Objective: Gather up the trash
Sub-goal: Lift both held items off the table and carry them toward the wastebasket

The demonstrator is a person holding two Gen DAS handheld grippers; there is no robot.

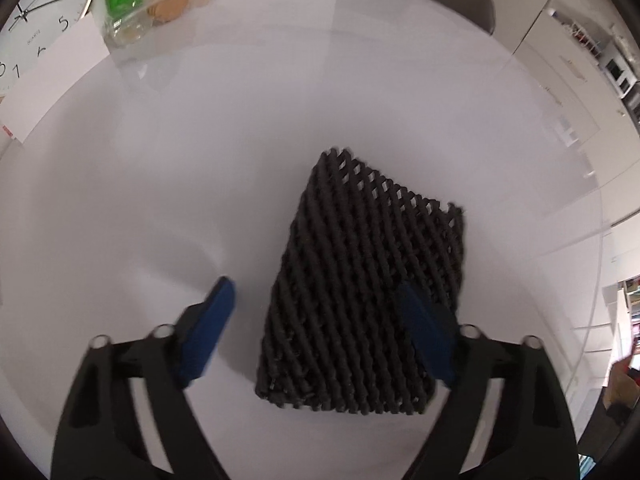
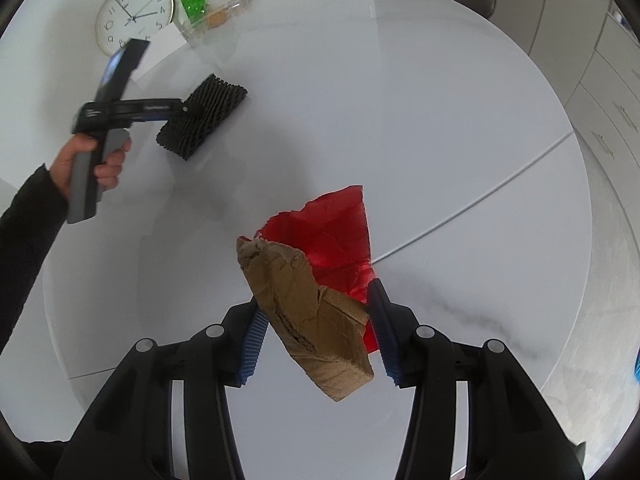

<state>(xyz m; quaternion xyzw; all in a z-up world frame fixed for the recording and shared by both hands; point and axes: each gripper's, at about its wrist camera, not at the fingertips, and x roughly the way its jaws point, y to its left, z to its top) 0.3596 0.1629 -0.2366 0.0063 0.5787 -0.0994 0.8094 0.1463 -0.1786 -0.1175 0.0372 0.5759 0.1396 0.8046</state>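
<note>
The black mesh (image 1: 360, 288) lay on the white worktop (image 1: 160, 200), well in front of the clock (image 1: 44, 12). It was straddled by the left gripper (image 1: 320, 328), whose fingers (image 1: 208, 332) were spread wide, gripping nothing. Brown paper (image 2: 312, 316) over a red wrapper (image 2: 332, 236) was clamped by the right gripper (image 2: 316, 332). A good pickup would probably need lowering and centring before closing.

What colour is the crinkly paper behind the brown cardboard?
Red. The crinkly paper shows best in the right wrist view, behind the brown cardboard.
</note>
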